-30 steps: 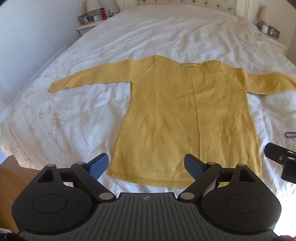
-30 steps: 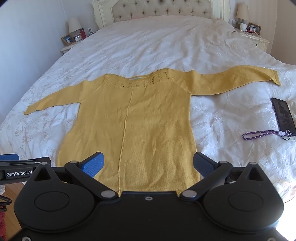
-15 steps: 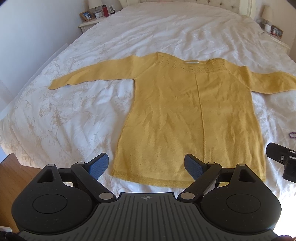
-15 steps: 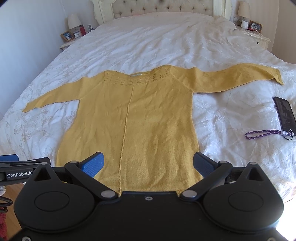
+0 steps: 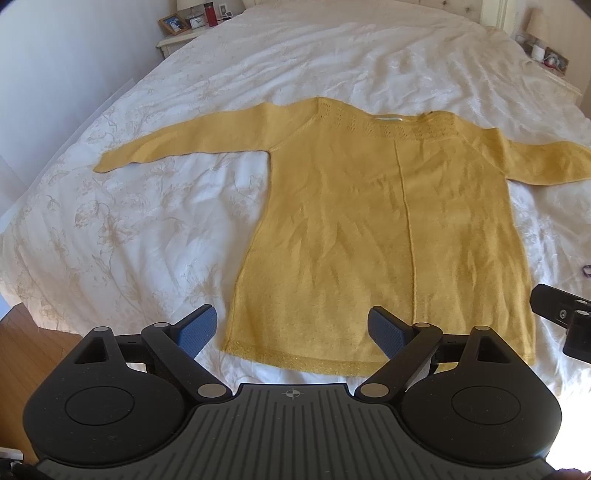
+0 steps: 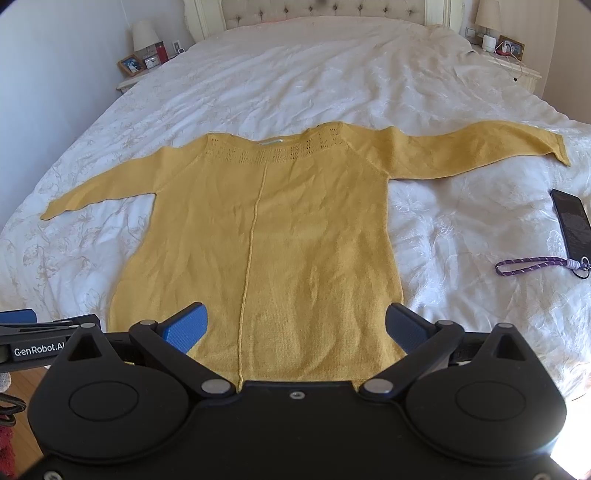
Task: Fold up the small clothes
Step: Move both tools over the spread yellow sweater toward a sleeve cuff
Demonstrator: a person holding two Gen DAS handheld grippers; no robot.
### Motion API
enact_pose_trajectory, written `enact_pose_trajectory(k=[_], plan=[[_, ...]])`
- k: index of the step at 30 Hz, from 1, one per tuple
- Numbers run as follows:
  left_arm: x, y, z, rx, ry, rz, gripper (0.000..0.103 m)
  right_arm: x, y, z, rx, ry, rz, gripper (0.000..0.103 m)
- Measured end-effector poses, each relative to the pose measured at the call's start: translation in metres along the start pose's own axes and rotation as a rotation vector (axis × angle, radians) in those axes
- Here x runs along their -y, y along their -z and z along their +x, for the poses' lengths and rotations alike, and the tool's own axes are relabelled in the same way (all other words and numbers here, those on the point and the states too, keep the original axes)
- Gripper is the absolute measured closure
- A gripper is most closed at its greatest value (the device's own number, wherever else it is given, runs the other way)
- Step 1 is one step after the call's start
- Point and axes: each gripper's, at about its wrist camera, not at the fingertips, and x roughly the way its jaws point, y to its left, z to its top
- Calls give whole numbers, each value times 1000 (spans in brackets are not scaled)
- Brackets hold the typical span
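A yellow knit sweater (image 5: 388, 229) lies flat on the white bed, back up, both sleeves spread out to the sides, hem toward me. It also shows in the right wrist view (image 6: 273, 236). My left gripper (image 5: 291, 328) is open and empty, above the hem's left part. My right gripper (image 6: 297, 326) is open and empty, above the hem's right part. The right gripper's edge shows in the left wrist view (image 5: 561, 317), and the left gripper's edge shows in the right wrist view (image 6: 40, 332).
The white floral bedspread (image 5: 147, 229) covers the bed. A dark phone (image 6: 570, 218) with a purple lanyard (image 6: 532, 264) lies right of the sweater. Nightstands with lamps and photo frames stand at both sides of the headboard (image 6: 325, 11). Wood floor (image 5: 29, 347) shows at lower left.
Both grippers have moved slightly forward toward the sweater, so it sits larger and lower in both views. Both stay open.
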Motion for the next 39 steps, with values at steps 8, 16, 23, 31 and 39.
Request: enact_pose_trajectory(k=[8,16,23,31,39], plan=[[-3,-8,12,-18,4,1,13,-4,-7,12,-22,2,2,1],[-3,-27,32,-48,6,12,13,-7,-22,33,-55,4,13,1],[-4,-53,54,-70,11,33,13,-10,-43,58,-86,3,29,1],[-3,-92,80,-68,31,55,13,-8,-81,88,-90,22,41,1],[6,-131,97,-20,66,135,13,2,-106,102,-86,64,105,1]])
